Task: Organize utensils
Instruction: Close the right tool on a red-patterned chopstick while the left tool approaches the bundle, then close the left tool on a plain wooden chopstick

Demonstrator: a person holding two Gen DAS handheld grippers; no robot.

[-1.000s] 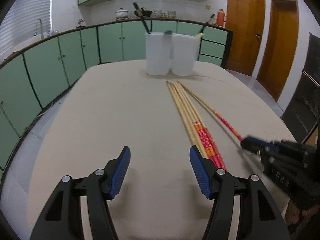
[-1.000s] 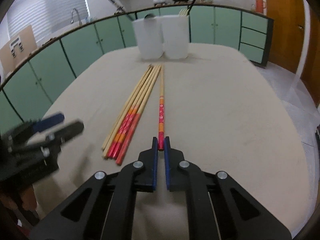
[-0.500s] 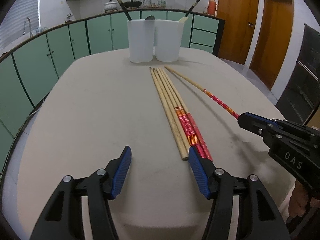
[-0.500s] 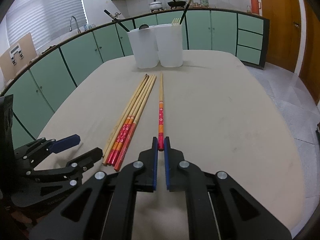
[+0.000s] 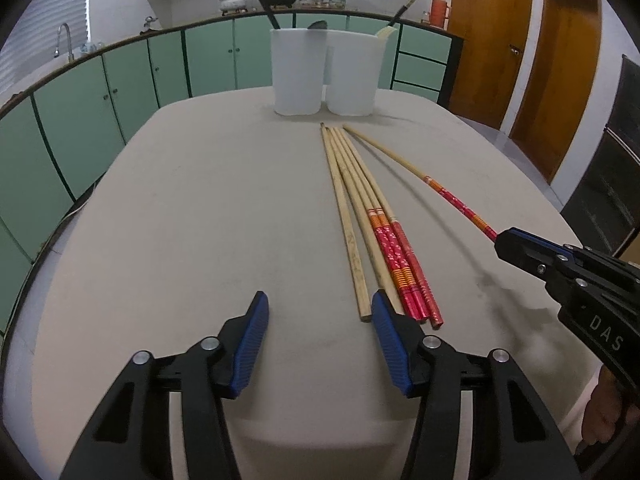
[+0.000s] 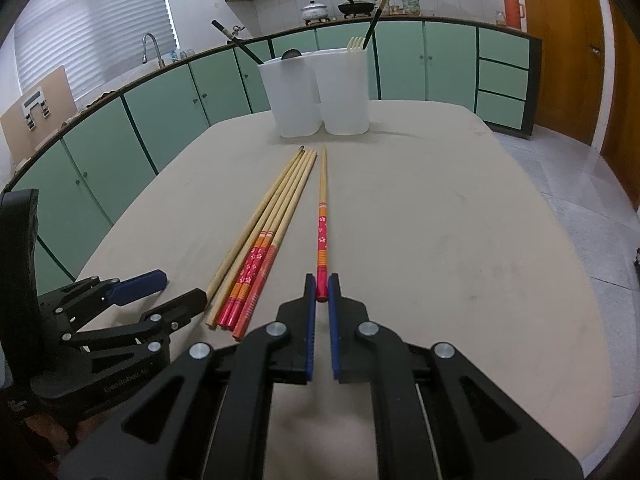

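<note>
A bundle of several wooden chopsticks (image 5: 360, 208) with red patterned ends lies lengthwise on the beige table (image 5: 200, 220). My left gripper (image 5: 318, 300) hovers at the bundle's near ends. Its jaws are closing with nothing between them, and the bundle's ends lie just outside the right finger (image 5: 390, 336). One more red-ended chopstick (image 6: 322, 224) lies apart to the right of the bundle (image 6: 272, 220), and my right gripper (image 6: 322, 280) is shut on its near end. In the right wrist view the left gripper (image 6: 180, 288) shows at the left edge.
Two white tubs (image 5: 298, 76) (image 5: 352, 76) stand side by side at the table's far end, holding a fork, a spoon and dark-handled utensils. Green cabinets curve around behind them. A hand (image 5: 600, 416) grips the right tool at the lower right.
My left gripper has edged toward the near ends of the chopstick bundle and its jaws have narrowed a little. The right gripper has stayed still, shut on the single chopstick.
</note>
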